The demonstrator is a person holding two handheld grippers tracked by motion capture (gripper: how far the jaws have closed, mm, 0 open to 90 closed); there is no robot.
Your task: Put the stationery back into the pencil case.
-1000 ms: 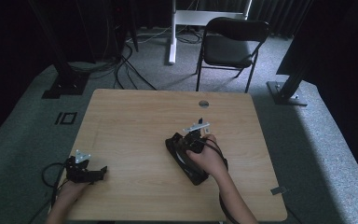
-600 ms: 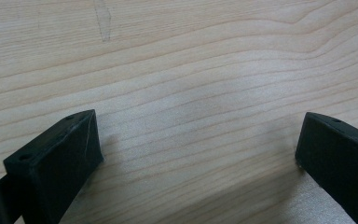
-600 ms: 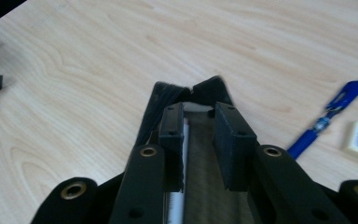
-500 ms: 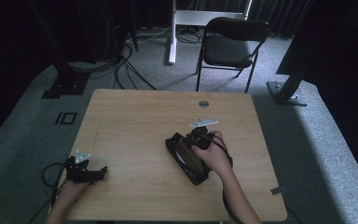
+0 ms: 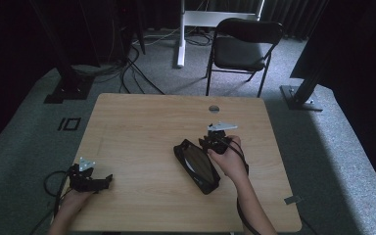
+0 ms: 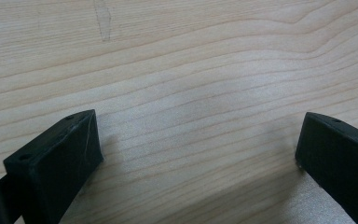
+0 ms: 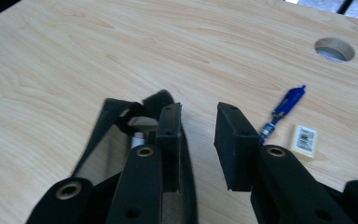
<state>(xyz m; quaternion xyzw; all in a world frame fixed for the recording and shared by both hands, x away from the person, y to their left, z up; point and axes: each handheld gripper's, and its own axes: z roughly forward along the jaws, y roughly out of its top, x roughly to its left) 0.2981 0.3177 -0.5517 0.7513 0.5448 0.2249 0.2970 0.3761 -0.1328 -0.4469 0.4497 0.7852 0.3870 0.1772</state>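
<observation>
- Black fabric pencil case (image 5: 197,165), open at mid-table: something white already inside.
- Blue pen (image 7: 282,111) and white eraser (image 7: 304,139) lie right of it, unpacked.
- Right gripper (image 7: 198,140): jaws just opening, narrow gap, empty, over the case's edge.
- Left gripper (image 6: 196,154): wide, empty, far left.

Wooden table (image 5: 142,127), light grain, round cable hole (image 5: 214,108) at 1 o'clock. Black pencil case (image 5: 196,166) lying open right of centre. Blue pen (image 7: 283,108) and white eraser (image 7: 304,139) just beside it, at its 2 o'clock.
</observation>
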